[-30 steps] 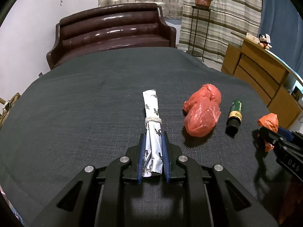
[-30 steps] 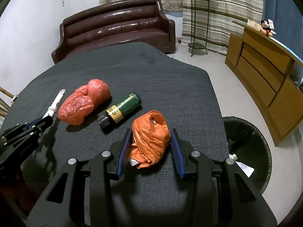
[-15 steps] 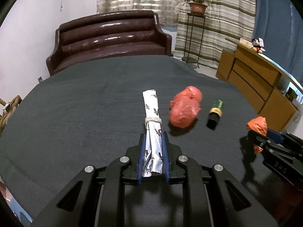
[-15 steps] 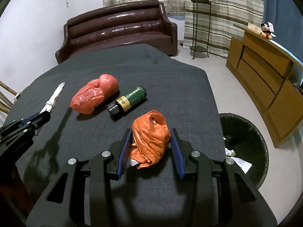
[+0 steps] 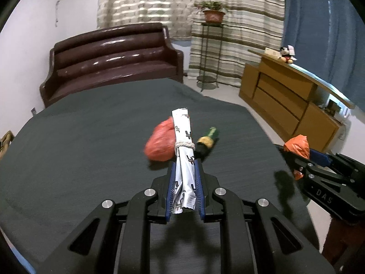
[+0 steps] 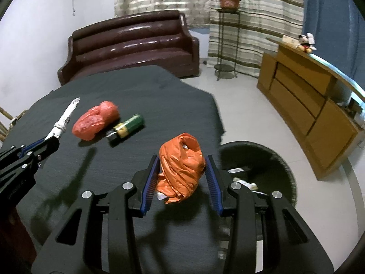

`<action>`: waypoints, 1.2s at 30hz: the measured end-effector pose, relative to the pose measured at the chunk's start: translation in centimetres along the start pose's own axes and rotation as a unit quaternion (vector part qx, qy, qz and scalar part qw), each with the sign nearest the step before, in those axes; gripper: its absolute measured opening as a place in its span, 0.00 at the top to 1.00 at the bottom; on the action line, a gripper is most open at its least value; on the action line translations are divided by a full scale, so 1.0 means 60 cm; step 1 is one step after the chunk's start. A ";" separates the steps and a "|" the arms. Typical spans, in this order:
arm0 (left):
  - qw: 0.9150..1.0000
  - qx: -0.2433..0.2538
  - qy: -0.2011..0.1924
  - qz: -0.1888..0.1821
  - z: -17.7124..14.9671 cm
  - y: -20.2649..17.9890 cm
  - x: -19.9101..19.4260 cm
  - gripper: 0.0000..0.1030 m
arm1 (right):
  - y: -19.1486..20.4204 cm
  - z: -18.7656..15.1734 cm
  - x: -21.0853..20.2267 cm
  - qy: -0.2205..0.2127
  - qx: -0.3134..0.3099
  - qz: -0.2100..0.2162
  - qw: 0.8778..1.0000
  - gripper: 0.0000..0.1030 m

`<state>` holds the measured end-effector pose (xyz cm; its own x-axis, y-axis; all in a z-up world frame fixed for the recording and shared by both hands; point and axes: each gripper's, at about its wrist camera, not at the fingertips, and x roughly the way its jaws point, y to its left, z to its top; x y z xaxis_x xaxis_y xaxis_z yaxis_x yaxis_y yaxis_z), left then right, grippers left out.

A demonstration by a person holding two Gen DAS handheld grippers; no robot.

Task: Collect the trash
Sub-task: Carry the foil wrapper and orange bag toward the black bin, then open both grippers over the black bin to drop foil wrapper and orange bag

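My left gripper [image 5: 185,166] is shut on a rolled silver wrapper [image 5: 183,146] tied with string, held above the dark table [image 5: 79,141]. The wrapper [image 6: 65,116] and left gripper [image 6: 51,142] also show at the left of the right wrist view. My right gripper [image 6: 182,159] is shut on a crumpled orange plastic bag [image 6: 181,166], lifted near the table's right edge; that bag [image 5: 297,147] appears at the right of the left wrist view. A red plastic bag [image 6: 95,121] and a green bottle [image 6: 127,129] lie on the table. A black trash bin [image 6: 273,159] stands on the floor beyond the right gripper.
A brown leather sofa [image 6: 132,45] stands behind the table. A wooden cabinet [image 6: 308,105] lines the right wall, with a plush toy [image 6: 305,42] on top. A plant stand [image 6: 227,36] is by the striped curtains. The bin holds some paper scraps [image 6: 245,183].
Both grippers rose and swung right with their loads. The red bag and bottle slid left in both views, and the trash bin came closer to the right gripper.
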<state>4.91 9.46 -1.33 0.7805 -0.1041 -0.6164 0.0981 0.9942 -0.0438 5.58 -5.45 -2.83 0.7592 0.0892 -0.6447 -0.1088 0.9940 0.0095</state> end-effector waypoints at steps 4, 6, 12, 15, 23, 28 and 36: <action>1.000 0.014 -0.008 -0.015 0.008 -0.037 0.008 0.83 | -0.041 -0.003 -0.008 -0.003 0.014 -0.020 1.000 0.61; 0.999 0.024 -0.013 -0.021 0.011 -0.059 0.010 0.83 | -0.063 -0.005 -0.012 -0.004 0.022 -0.031 0.999 0.61; 0.998 0.052 -0.017 -0.040 0.018 -0.118 0.026 0.83 | -0.115 -0.006 -0.014 -0.011 0.043 -0.057 0.997 0.61; 0.997 0.058 -0.014 -0.047 0.018 -0.137 0.034 0.83 | -0.138 -0.004 -0.015 -0.014 0.052 -0.067 0.996 0.61; 0.995 0.074 -0.011 -0.061 0.020 -0.182 0.055 0.83 | -0.180 -0.006 -0.014 -0.018 0.067 -0.081 0.994 0.61; 0.994 0.085 -0.009 -0.066 0.018 -0.210 0.068 0.83 | -0.190 -0.009 -0.010 -0.020 0.069 -0.087 0.994 0.61; 0.993 0.095 0.000 -0.072 0.019 -0.231 0.092 0.83 | -0.203 -0.012 -0.003 -0.019 0.080 -0.093 0.992 0.61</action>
<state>8.58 -4.94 -3.22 0.7503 -0.2450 -0.6140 0.3233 0.9461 0.0176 6.30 -17.64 -3.40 0.7802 -0.0975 -0.6179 0.1361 0.9906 0.0155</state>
